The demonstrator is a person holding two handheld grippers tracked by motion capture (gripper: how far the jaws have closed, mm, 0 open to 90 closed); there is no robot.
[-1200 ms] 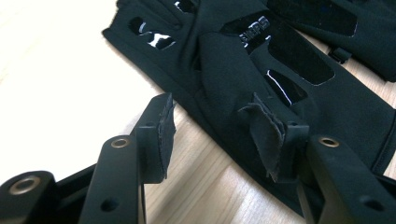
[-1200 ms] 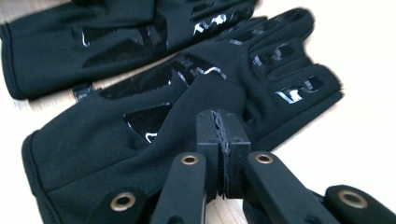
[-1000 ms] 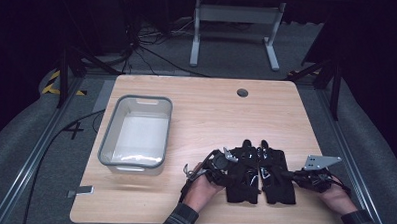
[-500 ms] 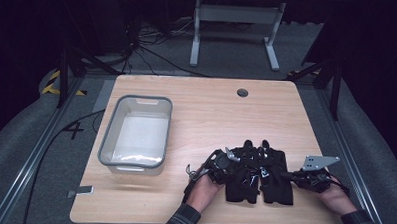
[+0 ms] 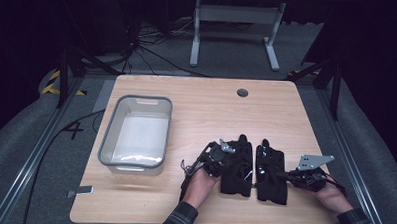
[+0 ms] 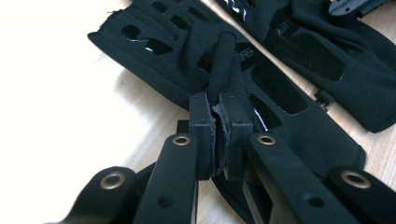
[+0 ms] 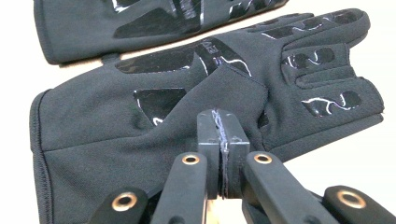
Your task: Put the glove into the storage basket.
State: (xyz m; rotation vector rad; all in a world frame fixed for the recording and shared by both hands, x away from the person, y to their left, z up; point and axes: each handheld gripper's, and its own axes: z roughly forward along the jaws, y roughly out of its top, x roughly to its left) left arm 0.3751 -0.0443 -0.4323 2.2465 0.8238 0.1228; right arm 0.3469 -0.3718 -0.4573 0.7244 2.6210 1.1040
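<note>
Two black gloves lie side by side, palms up, near the front edge of the counter point(image 5: 202, 97), toward its right half: the left glove point(image 5: 238, 166) and the right glove point(image 5: 271, 170), their long edges almost touching with a thin strip of wood between them. The left tool point(image 6: 218, 122) has just been closing its jaws and now pinches a raised fold of the left glove's fabric, near a fingertip that stands up above the pads. The right tool point(image 7: 222, 135) is clamped tight on a fold of the right glove near the thumb edge, its pads meeting with cloth caught between. Both hands come in from the front edge, one at each outer side of the pair. Left of the gloves, well apart, sits a grey-rimmed clear bin point(image 5: 108, 139) close to the counter's left edge. Behind the gloves the wood lies bare up to a round cable hole point(image 5: 242, 92) near the far edge, and a strip of bare wood runs to the right edge.
</note>
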